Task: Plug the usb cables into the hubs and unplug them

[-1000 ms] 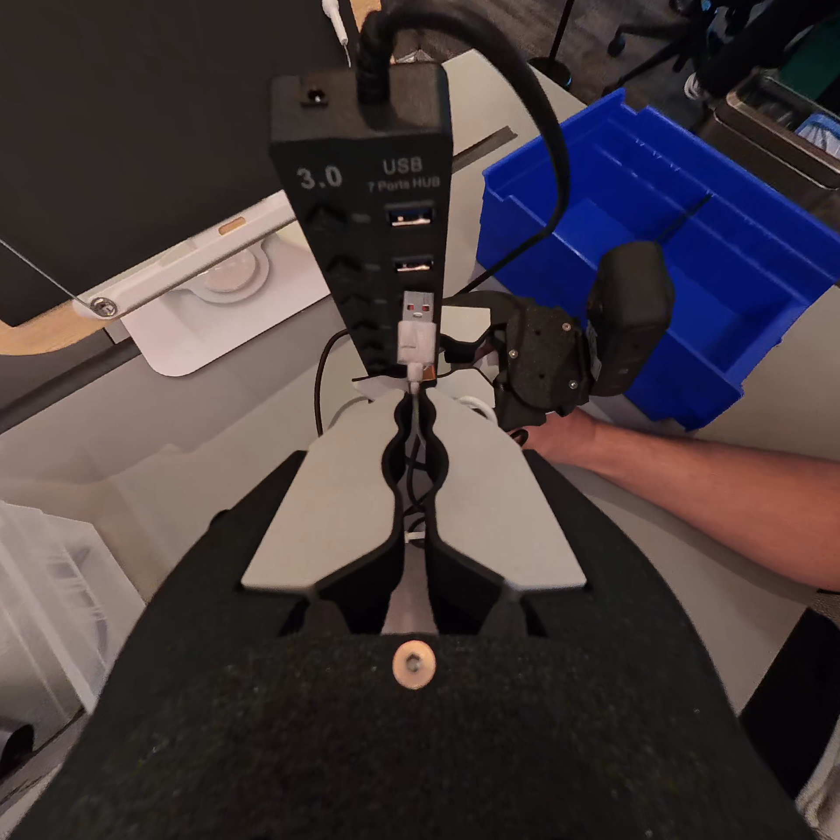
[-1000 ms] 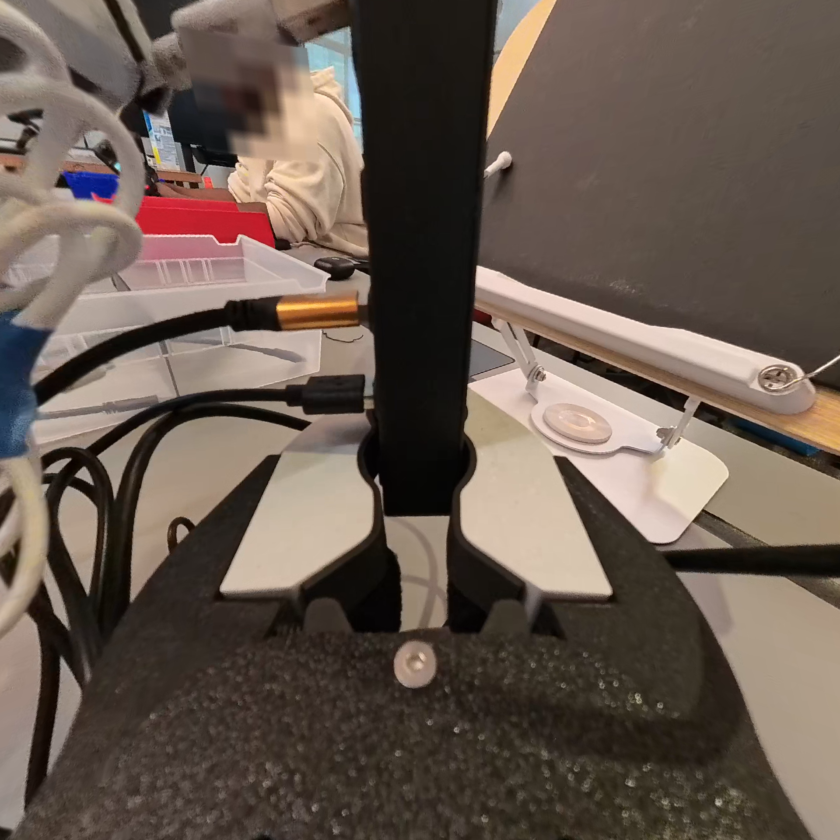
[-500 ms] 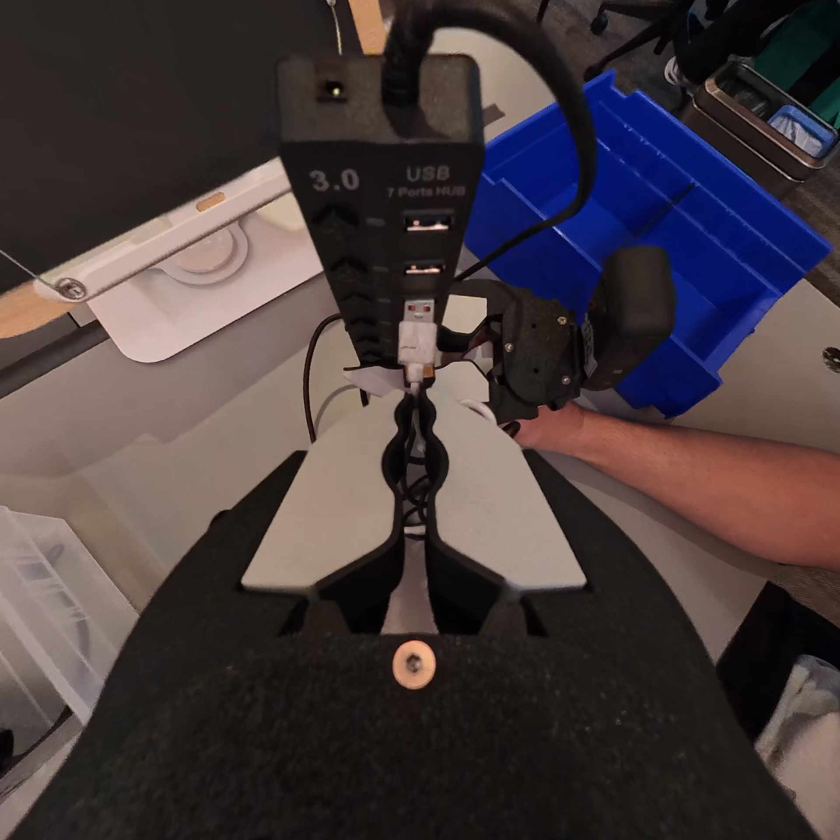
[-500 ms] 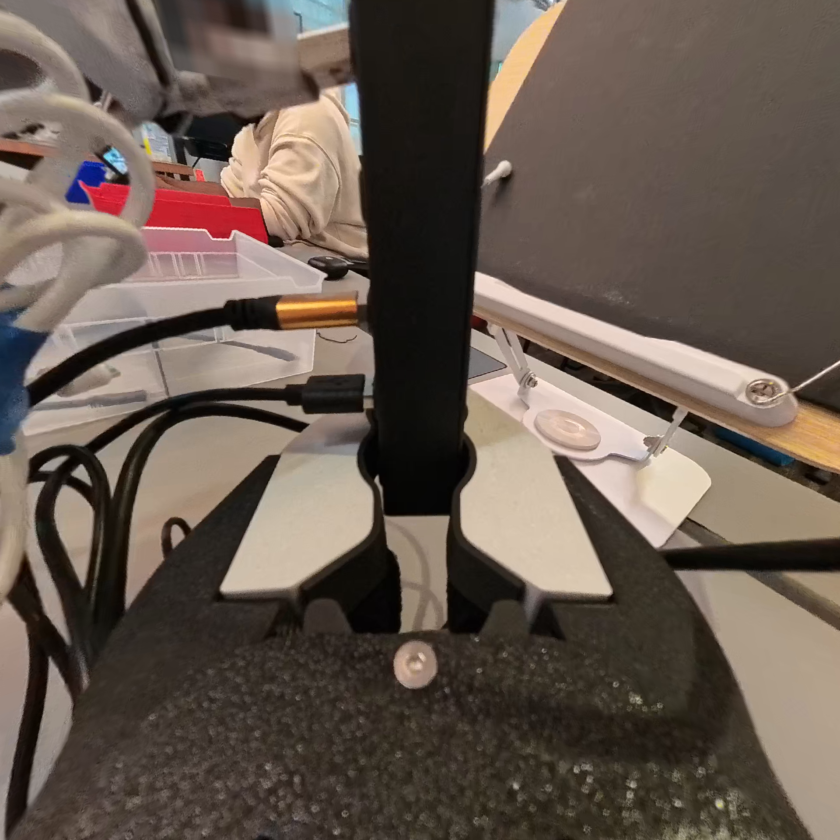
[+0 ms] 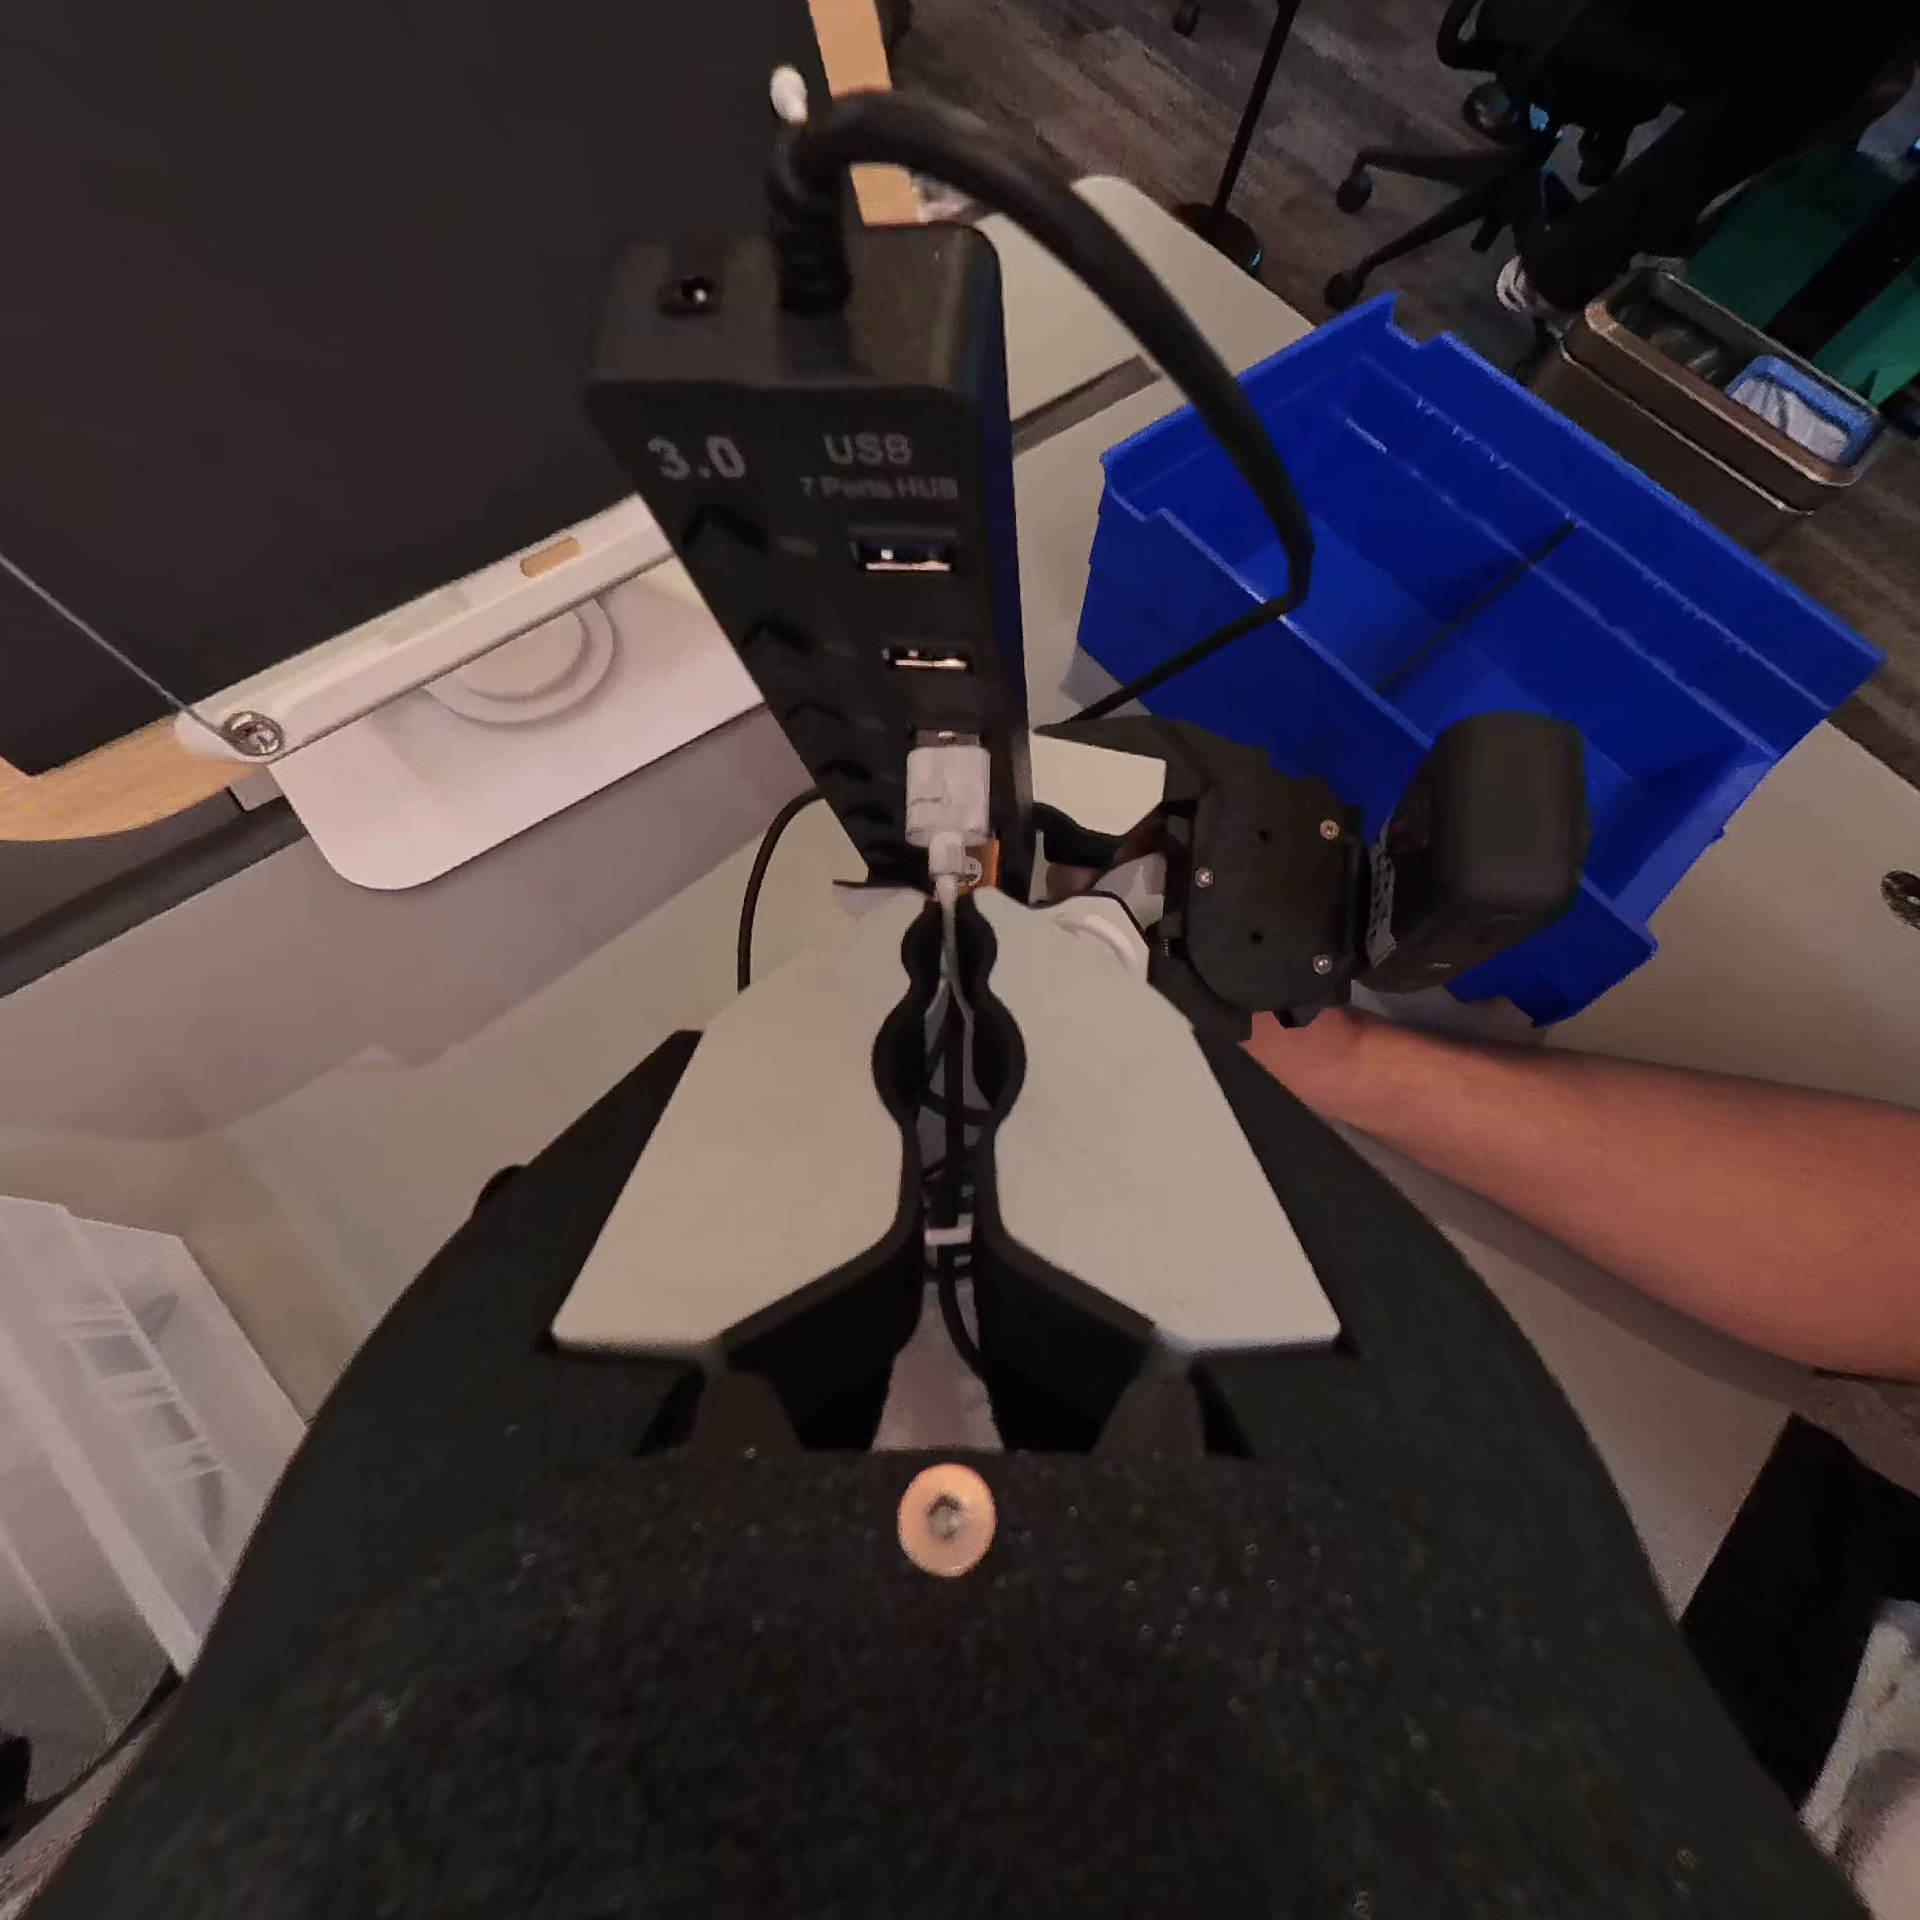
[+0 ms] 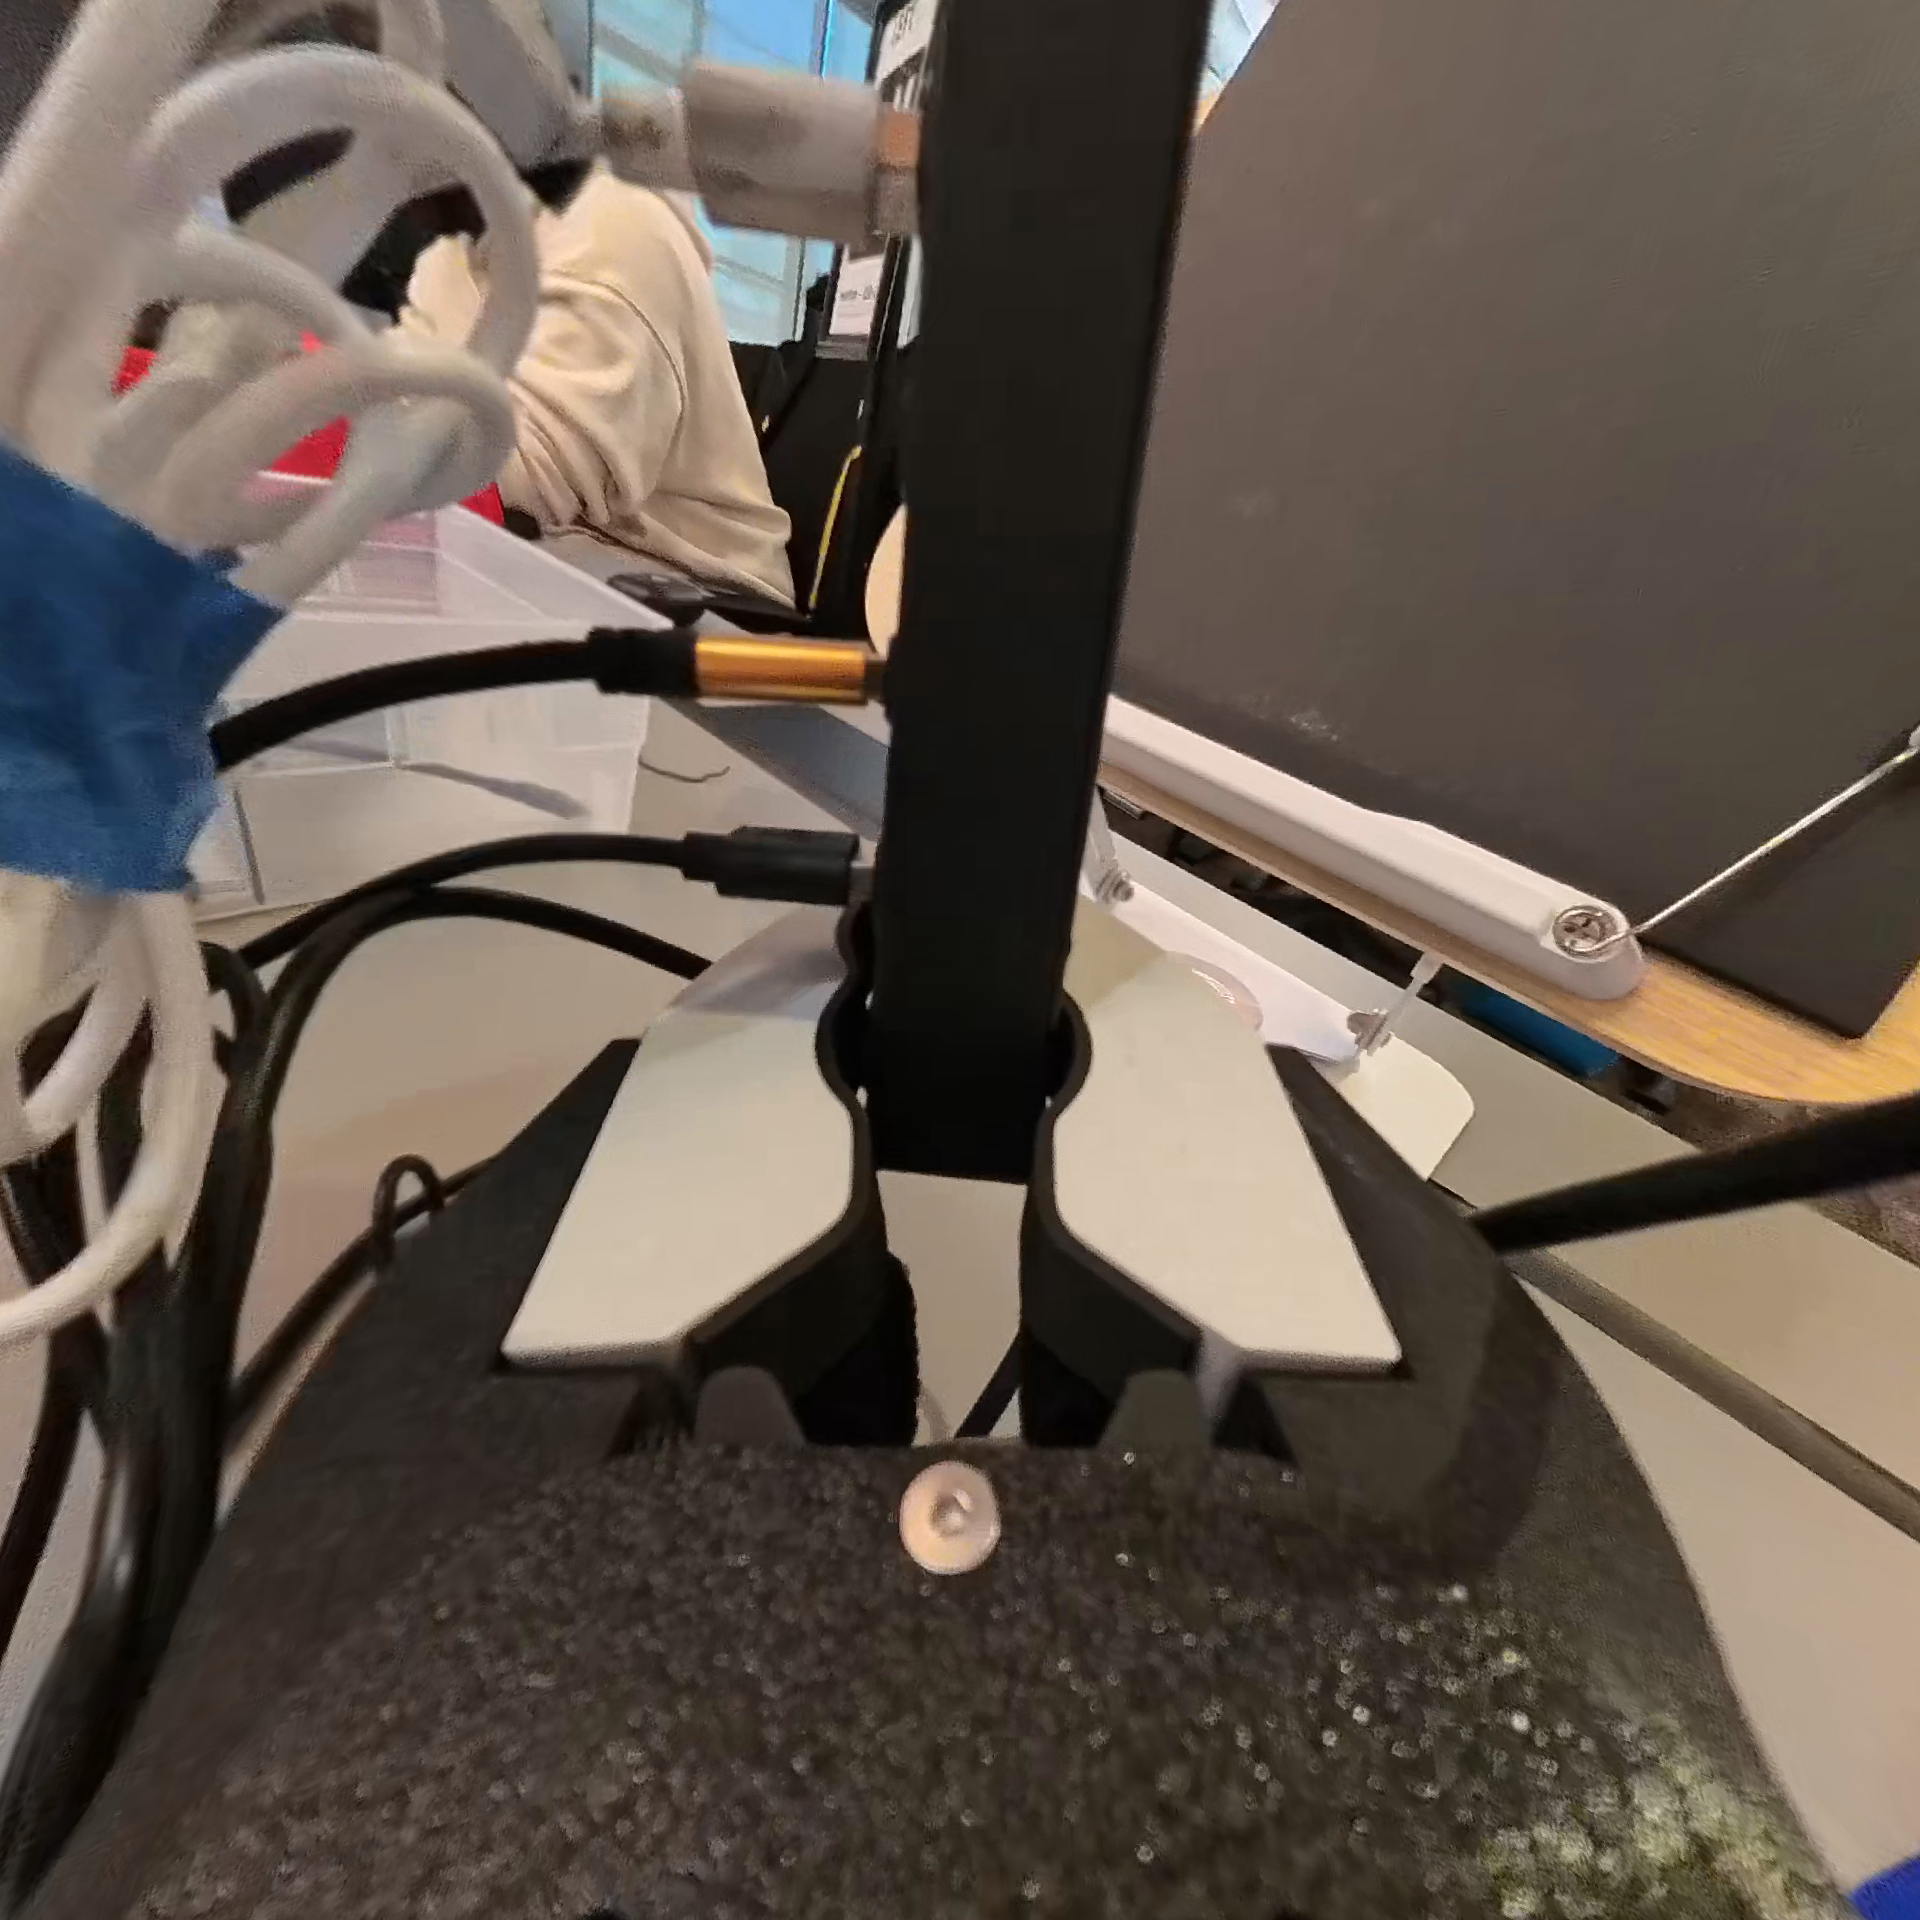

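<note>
A black USB hub (image 5: 831,499) stands upright above the table. My right gripper (image 6: 956,997) is shut on its lower end; it also shows in the left wrist view (image 5: 1278,904). A white USB plug (image 5: 945,790) sits in the hub's third port. My left gripper (image 5: 951,914) is shut on the white cable just below that plug. In the right wrist view the hub (image 6: 1018,520) is seen edge-on, with the white plug (image 6: 790,156), a gold plug (image 6: 779,670) and a black plug (image 6: 779,868) in its left side. A coil of white cable with blue tape (image 6: 83,675) hangs at the left.
A blue bin (image 5: 1455,623) stands right of the hub. A black board on a white stand (image 5: 468,727) is behind it. A clear plastic box (image 5: 83,1455) is at the left. Black cables (image 6: 156,1143) trail over the table. A person in a cream top (image 6: 644,416) sits beyond.
The white plug has gone deeper into the third port; less of its metal shows. The hub has shifted and turned slightly. Both grippers keep their hold.
</note>
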Demonstrator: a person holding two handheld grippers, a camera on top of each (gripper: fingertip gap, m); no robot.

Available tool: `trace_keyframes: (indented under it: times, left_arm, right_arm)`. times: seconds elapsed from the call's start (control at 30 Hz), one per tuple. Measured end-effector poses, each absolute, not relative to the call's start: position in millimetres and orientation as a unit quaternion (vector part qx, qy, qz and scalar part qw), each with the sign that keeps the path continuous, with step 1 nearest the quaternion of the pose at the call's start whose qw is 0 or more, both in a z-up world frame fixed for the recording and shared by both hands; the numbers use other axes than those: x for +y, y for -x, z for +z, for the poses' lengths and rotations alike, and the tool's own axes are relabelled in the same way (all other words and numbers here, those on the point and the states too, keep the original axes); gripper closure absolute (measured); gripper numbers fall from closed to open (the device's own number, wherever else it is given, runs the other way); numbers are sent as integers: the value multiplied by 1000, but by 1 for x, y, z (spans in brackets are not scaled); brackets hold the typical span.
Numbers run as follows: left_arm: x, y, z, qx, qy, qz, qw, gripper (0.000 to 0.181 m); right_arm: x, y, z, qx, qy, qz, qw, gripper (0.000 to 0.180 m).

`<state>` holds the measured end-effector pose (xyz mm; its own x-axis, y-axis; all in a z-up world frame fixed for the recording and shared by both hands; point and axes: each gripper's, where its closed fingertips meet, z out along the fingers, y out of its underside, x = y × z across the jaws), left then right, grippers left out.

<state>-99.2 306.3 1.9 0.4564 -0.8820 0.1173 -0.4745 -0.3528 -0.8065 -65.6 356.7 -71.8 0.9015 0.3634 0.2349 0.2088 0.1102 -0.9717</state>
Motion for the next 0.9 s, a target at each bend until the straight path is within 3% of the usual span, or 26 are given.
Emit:
trace_keyframes:
  times: [0.03,0.33,0.67,0.77,0.9]
  left_arm:
    - [308,99,3,441,770,-283,365,178]
    - [302,90,7,450,715,-356,401,176]
    - [299,98,3,492,695,-266,453,178]
    - [293,94,-5,507,695,-257,440,178]
    - [290,90,-8,508,697,-267,430,178]
  right_arm:
    - [356,67,-71,-215,664,58,714,151]
    - [353,69,-65,-212,646,100,727,152]
    - [353,80,-68,-213,651,112,719,152]
    - [353,84,-67,-222,649,98,720,139]
    - [353,86,-72,-242,647,71,720,147]
